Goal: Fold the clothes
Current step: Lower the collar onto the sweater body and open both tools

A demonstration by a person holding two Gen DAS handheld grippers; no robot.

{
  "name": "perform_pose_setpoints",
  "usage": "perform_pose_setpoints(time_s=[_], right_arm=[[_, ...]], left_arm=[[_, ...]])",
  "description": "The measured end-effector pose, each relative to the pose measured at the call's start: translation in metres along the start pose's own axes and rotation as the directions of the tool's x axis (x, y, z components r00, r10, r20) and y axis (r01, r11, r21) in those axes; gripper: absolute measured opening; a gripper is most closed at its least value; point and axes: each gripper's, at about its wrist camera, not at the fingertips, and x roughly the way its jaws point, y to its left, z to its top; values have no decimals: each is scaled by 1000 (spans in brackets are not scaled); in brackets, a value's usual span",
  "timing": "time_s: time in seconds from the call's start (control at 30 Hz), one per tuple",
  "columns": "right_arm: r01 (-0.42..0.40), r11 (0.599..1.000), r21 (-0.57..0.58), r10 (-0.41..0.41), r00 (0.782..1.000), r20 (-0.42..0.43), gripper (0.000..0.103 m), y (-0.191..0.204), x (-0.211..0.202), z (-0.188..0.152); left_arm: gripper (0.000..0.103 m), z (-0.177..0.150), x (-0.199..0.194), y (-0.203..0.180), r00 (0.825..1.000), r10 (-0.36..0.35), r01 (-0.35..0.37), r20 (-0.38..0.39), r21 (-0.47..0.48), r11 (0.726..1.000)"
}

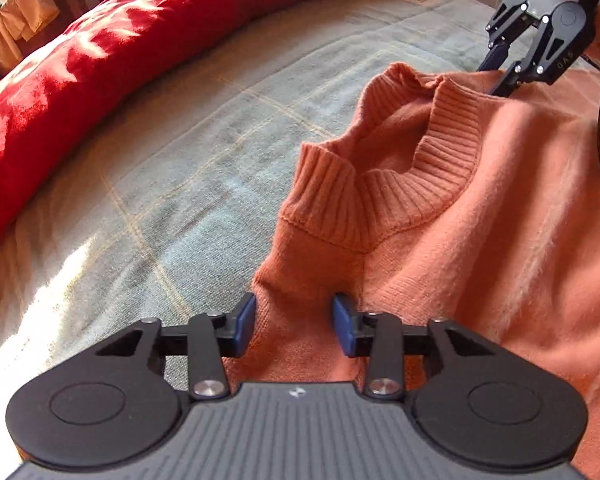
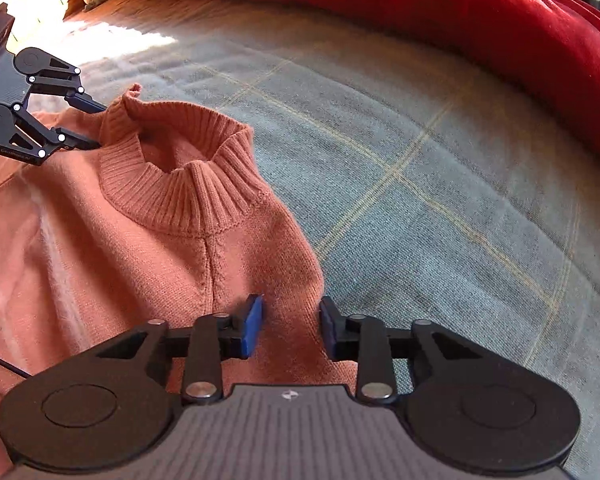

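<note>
The bed (image 2: 440, 152), w/ a grey-blue checked cover, carries everything; a red duvet (image 2: 420, 4) is bunched along its far edge. On the cover lies the orange sweater (image 2: 112, 264), a soft knit w/ a ribbed high collar (image 2: 180, 184) standing up and gaping open, body spread toward the person. How far it's folded can't be judged, since most of the body is out of frame.

Step in hand, as a judgement: both grippers sit at the shoulder line either side of the collar, which fits taking hold to lift or straighten the top, or equally letting go after laying it down.

Left gripper (image 1: 294, 328): jaws apart, straddling a raised ridge of shoulder fabric, not pinched. Right gripper (image 2: 290, 326): jaws also apart over the other shoulder edge, cloth between the pads but not clamped. If a grip is meant, both need to close evenly so the knit doesn't stretch or skew.
</note>
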Motion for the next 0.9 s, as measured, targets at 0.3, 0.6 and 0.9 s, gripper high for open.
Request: perform_pose_setpoints(time_s=[0.3,0.6,0.9], right_arm=[[293,948,-120,-284,955,88,3,24,-14,11],[112,986,121,-126,985,118,48,-14,-15,18],[139,988,63,-146,982,118,53,6,17,36]], left_arm=[[2,14,-2,14,969,244,-242,30,-67,968],[56,4,-16,38,991,96,-76,90,-208,975],[67,15,9,18,989,115,-108,95,-79,991]])
